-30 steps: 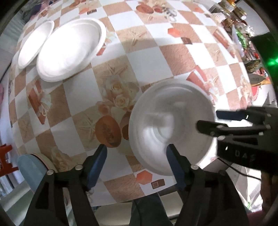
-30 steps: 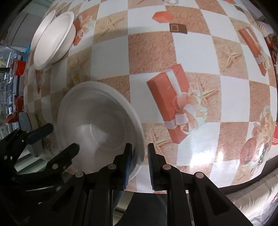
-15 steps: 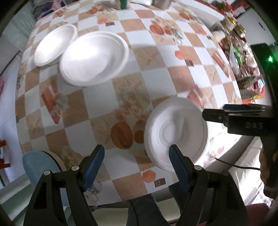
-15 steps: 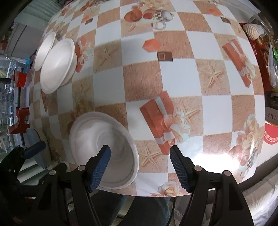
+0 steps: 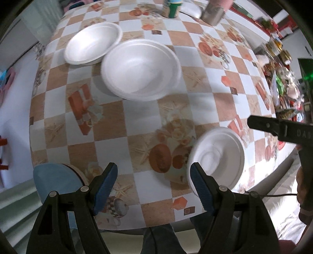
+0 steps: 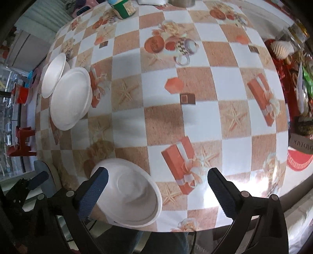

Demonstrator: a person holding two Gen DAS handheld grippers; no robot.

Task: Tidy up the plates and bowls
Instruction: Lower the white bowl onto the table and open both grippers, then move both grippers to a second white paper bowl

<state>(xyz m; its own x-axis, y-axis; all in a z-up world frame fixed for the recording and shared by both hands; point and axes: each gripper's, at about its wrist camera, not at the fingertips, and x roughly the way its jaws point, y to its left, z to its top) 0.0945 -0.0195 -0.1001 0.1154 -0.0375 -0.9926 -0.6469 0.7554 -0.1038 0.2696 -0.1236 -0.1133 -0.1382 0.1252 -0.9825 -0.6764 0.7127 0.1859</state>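
A small white foam bowl [image 5: 219,158] sits near the table's front edge; it also shows in the right wrist view [image 6: 133,197]. A large white bowl [image 5: 140,68] and a white plate [image 5: 93,43] overlap at the far left; in the right wrist view the bowl [image 6: 70,97] and plate [image 6: 53,75] lie at the left. My left gripper [image 5: 154,185] is open and empty, raised above the front edge, left of the small bowl. My right gripper [image 6: 156,191] is open and empty, above the small bowl's right side.
The table [image 6: 166,117] has a checked cloth with gift-box prints. A green cup [image 6: 123,7] and a metal tin [image 5: 213,13] stand at the far edge. Clutter [image 5: 283,78] fills the right side. A blue stool [image 5: 56,179] stands at the front left.
My right gripper has opened and let go of the small bowl's rim, which now rests on the table. Both grippers have pulled up and back from it.
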